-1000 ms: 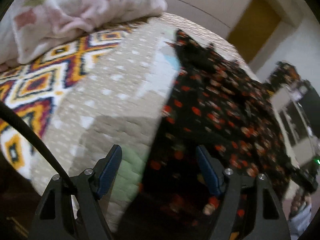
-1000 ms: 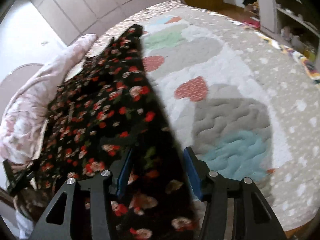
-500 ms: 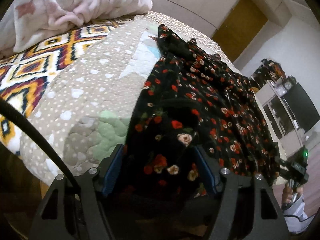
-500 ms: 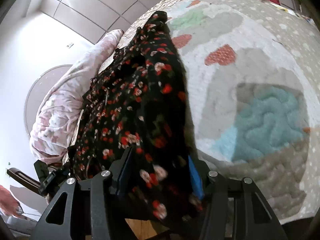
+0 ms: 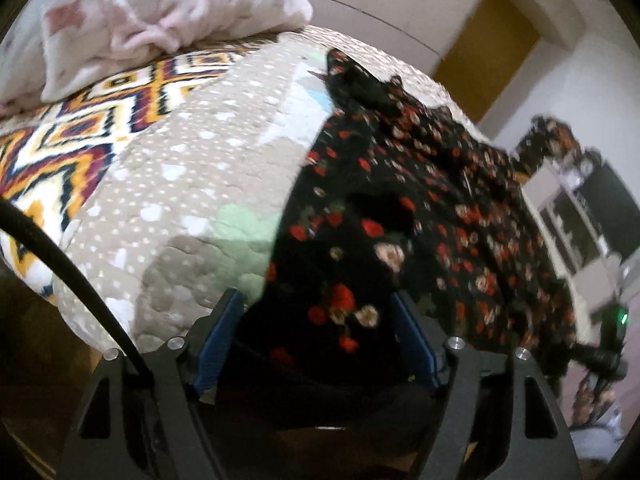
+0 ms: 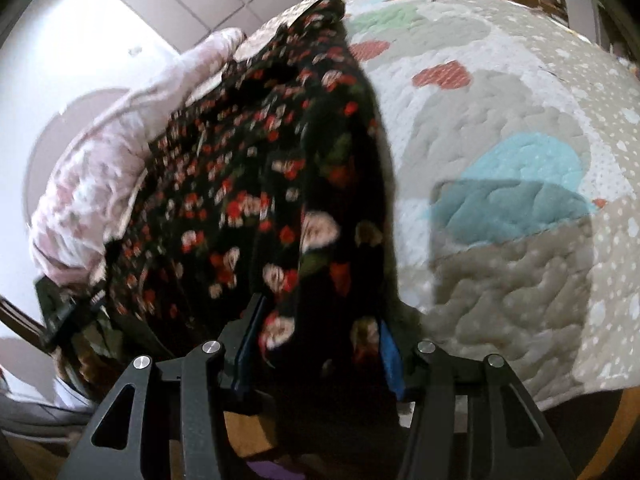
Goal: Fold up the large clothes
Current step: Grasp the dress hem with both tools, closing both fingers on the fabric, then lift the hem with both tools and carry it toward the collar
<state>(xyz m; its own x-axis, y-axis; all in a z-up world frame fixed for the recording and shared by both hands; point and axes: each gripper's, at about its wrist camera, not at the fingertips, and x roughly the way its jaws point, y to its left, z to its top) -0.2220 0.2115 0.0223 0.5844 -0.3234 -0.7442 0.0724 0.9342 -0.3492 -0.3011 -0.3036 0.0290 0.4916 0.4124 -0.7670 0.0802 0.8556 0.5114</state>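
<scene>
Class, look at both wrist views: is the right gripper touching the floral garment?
Touching. In the right wrist view the floral garment fills the gap between the right gripper's blue pads and drapes over them.

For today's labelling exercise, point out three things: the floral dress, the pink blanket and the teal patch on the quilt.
floral dress (image 5: 420,216): left wrist view, on its spread middle.
pink blanket (image 5: 168,8): left wrist view, on its bunched top.
teal patch (image 6: 516,188): right wrist view, on the patch's centre.

Both wrist views sit low and close at the bed's (image 5: 192,184) near edge, facing along it from opposite ends, sharing the floral garment (image 5: 400,216)
</scene>
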